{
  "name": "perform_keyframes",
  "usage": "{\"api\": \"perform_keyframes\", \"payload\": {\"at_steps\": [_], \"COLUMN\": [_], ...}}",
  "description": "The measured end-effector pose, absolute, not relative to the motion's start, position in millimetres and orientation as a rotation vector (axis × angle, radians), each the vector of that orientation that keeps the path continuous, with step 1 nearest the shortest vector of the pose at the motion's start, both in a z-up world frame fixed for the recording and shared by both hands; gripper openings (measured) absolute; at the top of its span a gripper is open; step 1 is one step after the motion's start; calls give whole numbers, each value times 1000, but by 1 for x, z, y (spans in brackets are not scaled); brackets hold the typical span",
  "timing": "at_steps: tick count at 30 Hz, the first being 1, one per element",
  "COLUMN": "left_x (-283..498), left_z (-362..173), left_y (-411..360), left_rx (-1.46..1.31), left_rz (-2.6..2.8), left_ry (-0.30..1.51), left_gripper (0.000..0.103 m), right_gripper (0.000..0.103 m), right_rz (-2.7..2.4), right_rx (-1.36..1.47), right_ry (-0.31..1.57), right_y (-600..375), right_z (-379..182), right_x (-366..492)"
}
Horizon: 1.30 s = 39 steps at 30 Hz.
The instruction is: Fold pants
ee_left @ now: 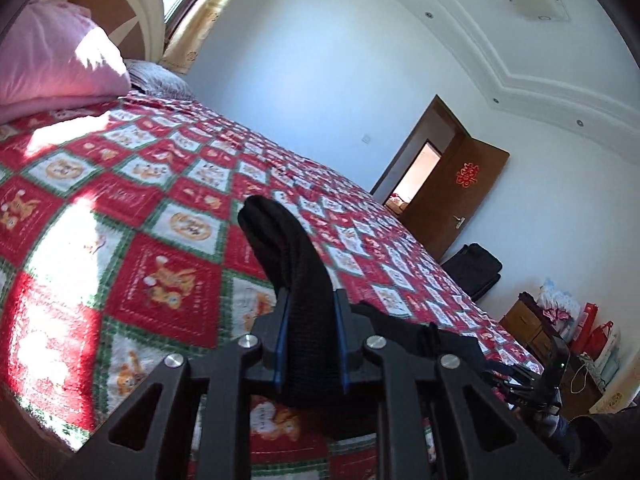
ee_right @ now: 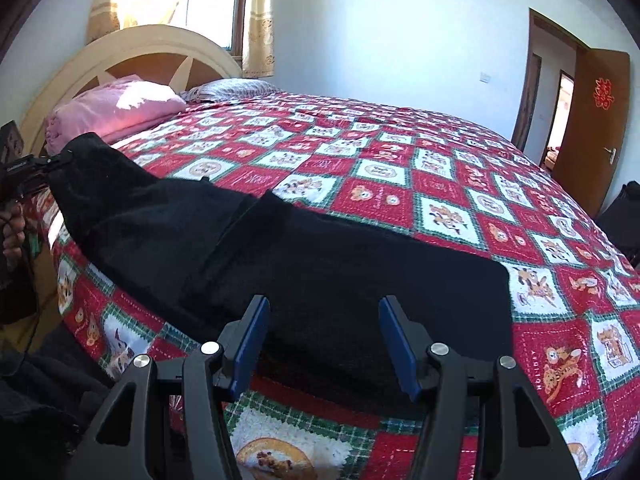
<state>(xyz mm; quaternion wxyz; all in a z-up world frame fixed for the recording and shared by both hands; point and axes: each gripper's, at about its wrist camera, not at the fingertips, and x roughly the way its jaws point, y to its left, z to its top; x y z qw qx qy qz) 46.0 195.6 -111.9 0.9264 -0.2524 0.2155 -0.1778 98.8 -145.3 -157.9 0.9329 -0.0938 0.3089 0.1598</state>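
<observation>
Between the left gripper's (ee_left: 312,332) fingers (ee_left: 283,336), pants (ee_left: 296,280) are pinched.

A home bedroom: ahead of the claw spreads a wide bed under a red, green and white patchwork quilt (ee_right: 400,168), with a pink folded blanket (ee_right: 120,108) and cream arched headboard (ee_right: 132,46) beyond-left, a curtained window (ee_right: 208,4) behind, and a brown wooden door (ee_right: 592,120) far right, apparently ajar.

My bed (ee_right: 400,184) wore a red, white and green checked quilt (ee_right: 460,208). The black pants (ee_right: 280,256) lay along its near edge. A pink pillow (ee_right: 120,108) and a grey one (ee_right: 232,89) sat by the headboard (ee_right: 132,46).
</observation>
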Motion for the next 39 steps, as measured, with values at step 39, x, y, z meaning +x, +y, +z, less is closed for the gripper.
{"api": "perform_keyframes", "payload": {"at_steps": [39], "left_x": [122], "left_z": [-75], "left_y": [-110], "left_rx": [-183], "left_rz": [-881], "left_ry": [681], "left_gripper": [19], "right_gripper": [62], "right_rz": [31], "right_rx": [230], "right_ry": [691], "right_y": [-304], "right_z": [-144], "right_x": [135]}}
